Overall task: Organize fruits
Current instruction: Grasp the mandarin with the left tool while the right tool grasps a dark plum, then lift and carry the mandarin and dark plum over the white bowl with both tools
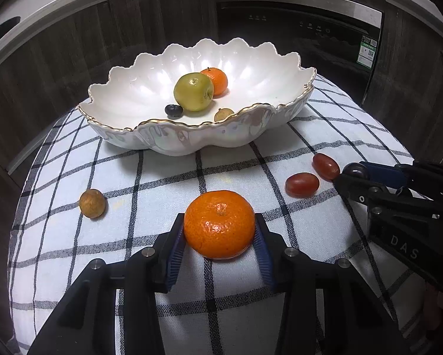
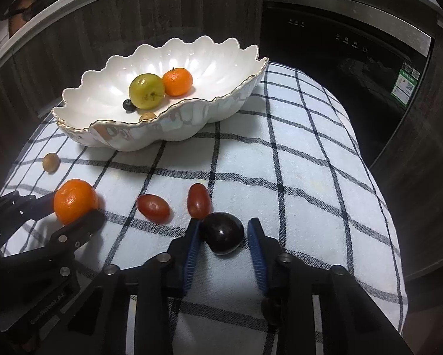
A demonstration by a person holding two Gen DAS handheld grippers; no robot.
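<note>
The left gripper clamped the tangerine. The right gripper stood unclenched around the dark plum, its right pad clear. At twelve o'clock, the scalloped bowl held four fruits.

Kitchen corner, dim beyond a lit surface.

Dark wood-grain cabinet fronts across the upper frame, under a pale countertop edge; black built-in appliance at upper right, with small lit icons and a green sticker. White cloth with dark check lines over the surface in the foreground.
</note>
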